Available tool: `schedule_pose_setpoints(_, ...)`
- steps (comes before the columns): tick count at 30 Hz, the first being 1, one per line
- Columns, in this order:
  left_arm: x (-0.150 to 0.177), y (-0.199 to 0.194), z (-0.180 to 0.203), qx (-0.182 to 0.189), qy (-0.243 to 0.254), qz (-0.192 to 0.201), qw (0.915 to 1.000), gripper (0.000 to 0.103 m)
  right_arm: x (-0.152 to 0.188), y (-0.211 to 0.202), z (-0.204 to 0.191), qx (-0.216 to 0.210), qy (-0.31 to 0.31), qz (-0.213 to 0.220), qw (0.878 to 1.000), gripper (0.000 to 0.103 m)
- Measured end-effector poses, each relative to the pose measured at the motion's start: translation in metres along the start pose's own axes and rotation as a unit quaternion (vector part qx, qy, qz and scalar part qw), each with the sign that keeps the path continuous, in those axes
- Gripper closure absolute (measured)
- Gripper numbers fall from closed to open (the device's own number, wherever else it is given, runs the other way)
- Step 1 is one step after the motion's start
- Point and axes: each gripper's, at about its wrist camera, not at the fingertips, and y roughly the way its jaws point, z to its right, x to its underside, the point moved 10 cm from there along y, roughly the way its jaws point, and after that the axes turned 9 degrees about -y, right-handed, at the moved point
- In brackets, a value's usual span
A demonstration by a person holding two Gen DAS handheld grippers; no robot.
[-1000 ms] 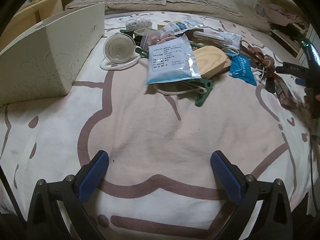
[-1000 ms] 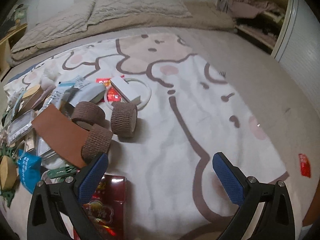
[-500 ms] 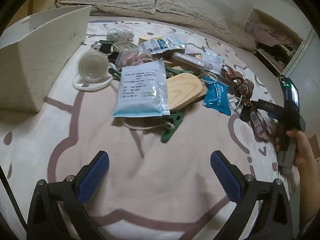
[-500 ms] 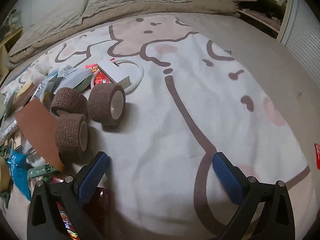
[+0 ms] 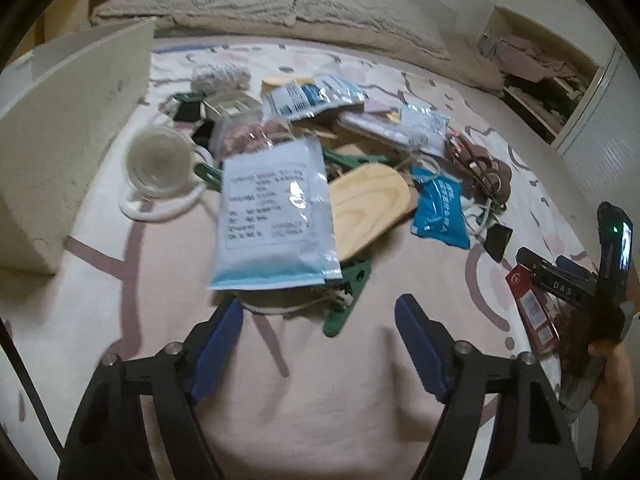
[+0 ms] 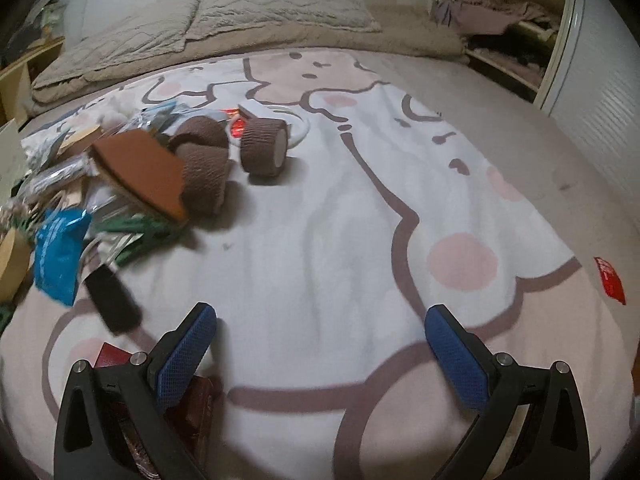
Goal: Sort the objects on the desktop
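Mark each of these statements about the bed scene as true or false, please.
1. The white pouch lies partly over the wooden board. True.
2. The left gripper holds the green clip. False: its jaws are closing with nothing between them, and the clip lies beyond them.
3. Three brown rolls lie on the blanket. True.
4. The cardboard box stands to the right of the pile. False: it stands to the left in the left wrist view.
5. The right gripper grips a roll. False: its jaws are open and empty.
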Motion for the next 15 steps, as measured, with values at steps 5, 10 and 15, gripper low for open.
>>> schedule_pose_setpoints(5,0.0,0.0027,0.0008,0.002,0.003,0.002,1.0,0.028,0.0048,0.0012,0.0014,-0.018,0.02,0.003,1.0,0.0)
schedule_pose_setpoints(10,-0.0042,0.004,-0.002,-0.001,-0.011,0.009,0.9999,0.049,0.0036,0.0049,-0.0026,-0.001,0.009,0.003,1.0,0.0)
schedule_pose_setpoints(15,-0.0059,0.0017,-0.008,-0.001,-0.024,0.014,0.9996,0.066,0.0056,0.0069,-0.0017,-0.004,0.013,0.001,1.0,0.0)
